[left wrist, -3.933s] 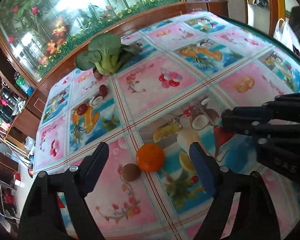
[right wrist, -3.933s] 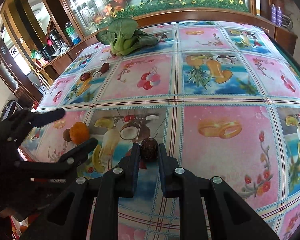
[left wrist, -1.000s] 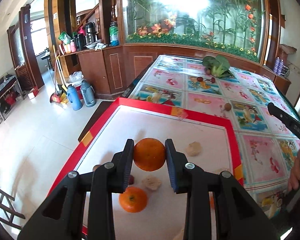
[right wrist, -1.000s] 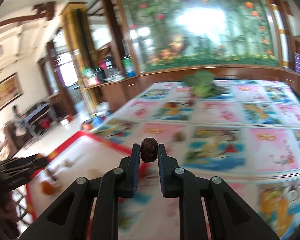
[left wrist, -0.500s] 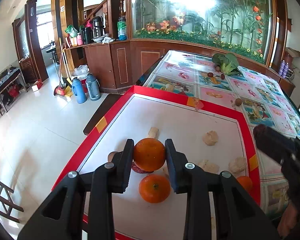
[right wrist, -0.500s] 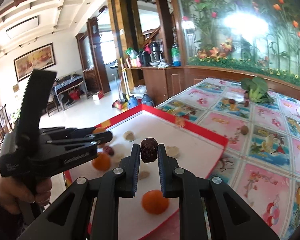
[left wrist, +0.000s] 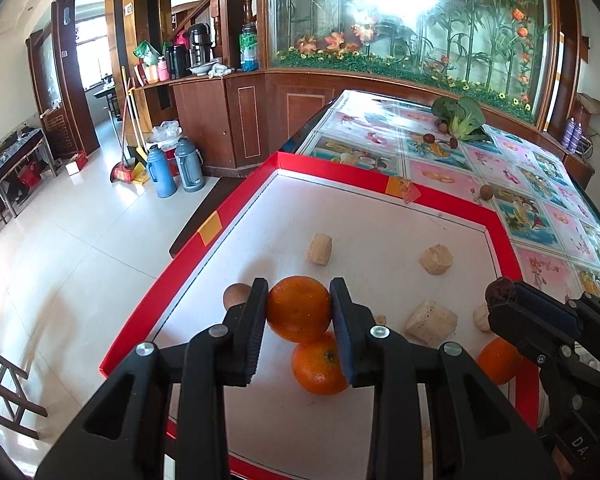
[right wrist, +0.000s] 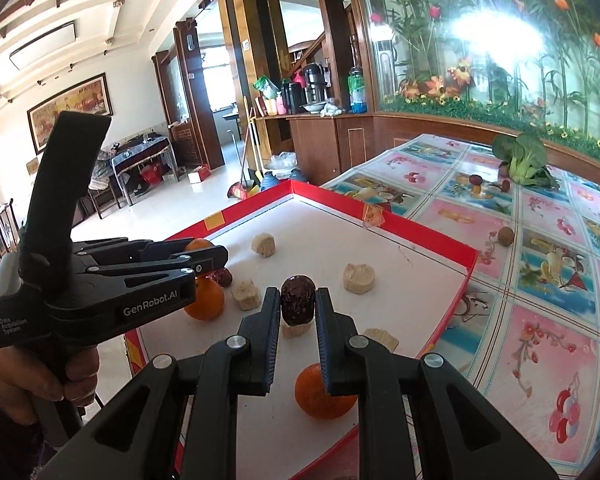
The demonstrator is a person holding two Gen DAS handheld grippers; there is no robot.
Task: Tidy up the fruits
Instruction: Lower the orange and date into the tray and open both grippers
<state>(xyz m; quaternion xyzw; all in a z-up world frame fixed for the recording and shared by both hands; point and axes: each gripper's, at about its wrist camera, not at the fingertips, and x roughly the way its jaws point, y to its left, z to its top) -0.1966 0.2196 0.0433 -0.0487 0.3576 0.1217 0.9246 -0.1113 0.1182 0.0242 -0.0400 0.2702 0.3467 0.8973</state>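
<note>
My left gripper (left wrist: 299, 286) is shut on an orange (left wrist: 299, 314) and holds it just above the white, red-rimmed tray (left wrist: 255, 182). A second orange (left wrist: 320, 364) lies right under it, and a third orange (left wrist: 498, 360) sits near the tray's right rim. My right gripper (right wrist: 297, 294) is shut on a dark red date (right wrist: 295, 308) over the tray's near part. It enters the left wrist view as the right gripper (left wrist: 500, 300). The right wrist view shows the left gripper (right wrist: 219, 258) at the left, with a hand on its handle.
Several beige lumps (left wrist: 436, 259) and a round brown fruit (left wrist: 235, 295) lie in the tray, and a red date (right wrist: 223, 277) too. On the flowered tablecloth (right wrist: 560, 320) are a brown fruit (right wrist: 505, 236), a leafy green (right wrist: 524, 158) and dates (right wrist: 476, 180). The floor drops off left of the tray.
The right gripper has swung from over the tablecloth to above the tray, still holding the date. The left gripper has sunk a little toward the tray with its orange.
</note>
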